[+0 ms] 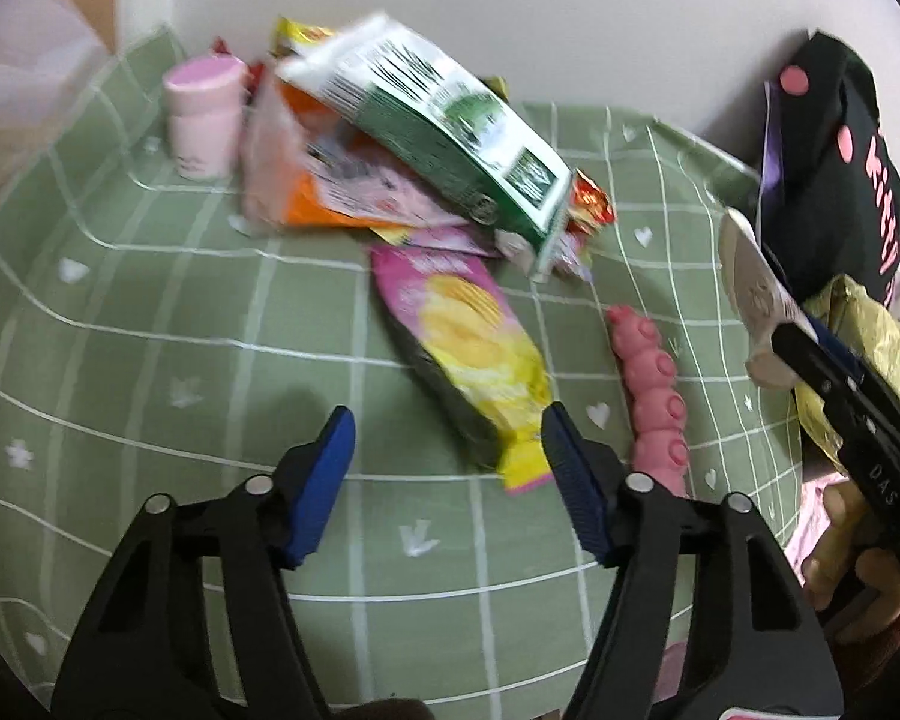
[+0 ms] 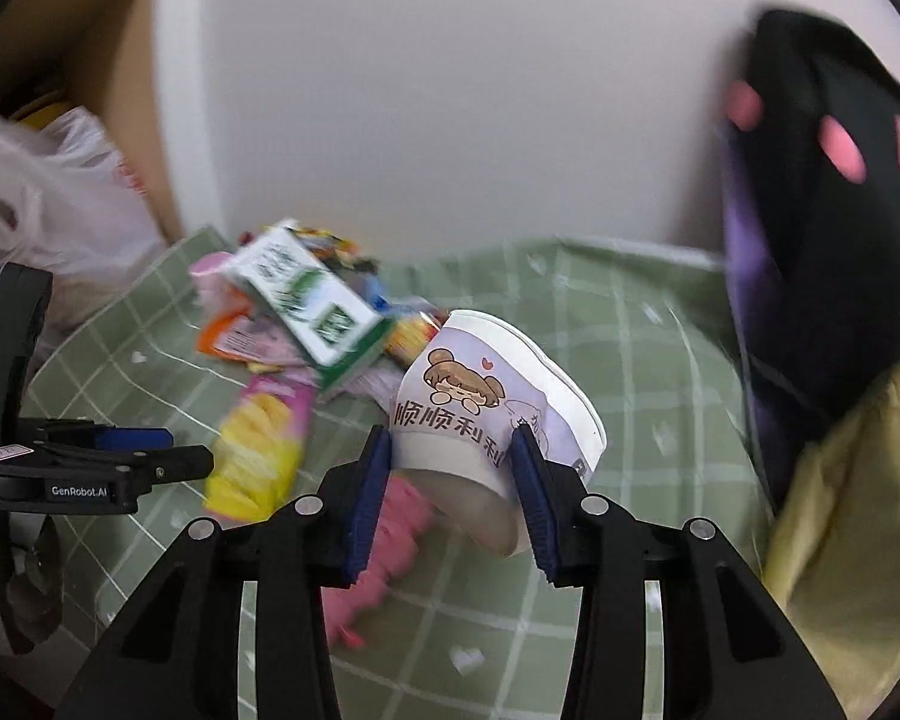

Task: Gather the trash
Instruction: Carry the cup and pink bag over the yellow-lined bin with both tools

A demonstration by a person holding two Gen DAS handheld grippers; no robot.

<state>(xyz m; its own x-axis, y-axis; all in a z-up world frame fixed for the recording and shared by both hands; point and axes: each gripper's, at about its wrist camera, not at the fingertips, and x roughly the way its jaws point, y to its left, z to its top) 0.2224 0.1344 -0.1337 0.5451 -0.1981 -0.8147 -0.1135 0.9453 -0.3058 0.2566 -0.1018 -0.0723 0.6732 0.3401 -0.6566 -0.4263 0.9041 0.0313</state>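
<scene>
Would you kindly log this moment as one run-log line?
right gripper: shut on paper cup, lifted | left gripper: jaws open, empty, near chip bag | pile: milk carton

Green checked tablecloth (image 1: pixel 150 312) – white wall (image 2: pixel 450 90) behind.

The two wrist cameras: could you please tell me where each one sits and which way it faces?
Left wrist: on the left gripper, looking down at the chip bag; a hand shows.
Right wrist: on the right gripper, looking down at the paper cup it grips.
Shared: green carton, checked tablecloth, both grippers.
</scene>
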